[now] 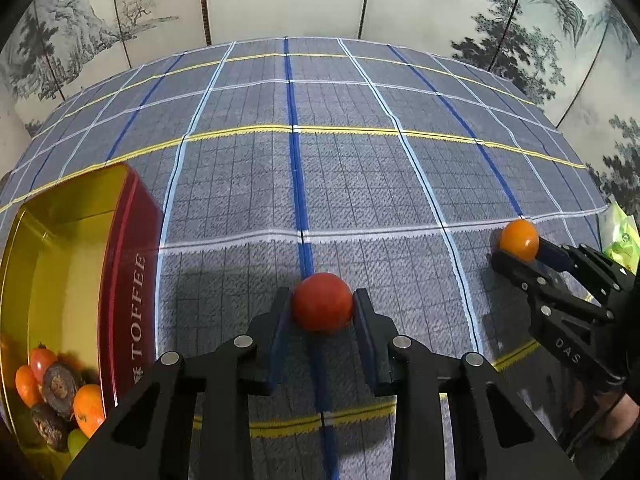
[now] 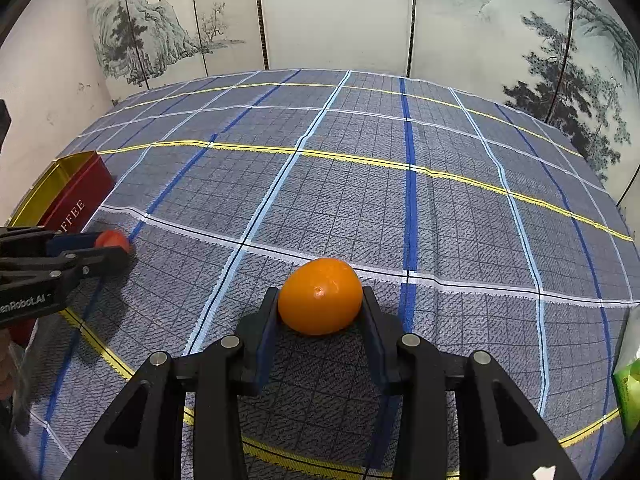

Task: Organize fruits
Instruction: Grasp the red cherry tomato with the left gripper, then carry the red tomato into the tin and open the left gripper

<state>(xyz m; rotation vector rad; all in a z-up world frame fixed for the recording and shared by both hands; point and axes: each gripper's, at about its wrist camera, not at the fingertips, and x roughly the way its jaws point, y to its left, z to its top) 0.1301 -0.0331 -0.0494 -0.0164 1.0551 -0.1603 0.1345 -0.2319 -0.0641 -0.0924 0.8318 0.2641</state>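
Tin: we see the red toffee tin [image 1: 132, 280] well to the left of our left claw [image 1: 322, 312], open-topped, with small fruits [image 1: 56, 396] piled in its near corner.
Left claw: our fingers pinch a red tomato [image 1: 322, 302] at their tips, low over the plaid cloth [image 1: 320, 184].
Right claw: to the right, our right claw [image 2: 320, 300] pinches an orange fruit [image 2: 320, 296] between both pads.
Green packet [image 2: 628, 396]: just right of that claw.
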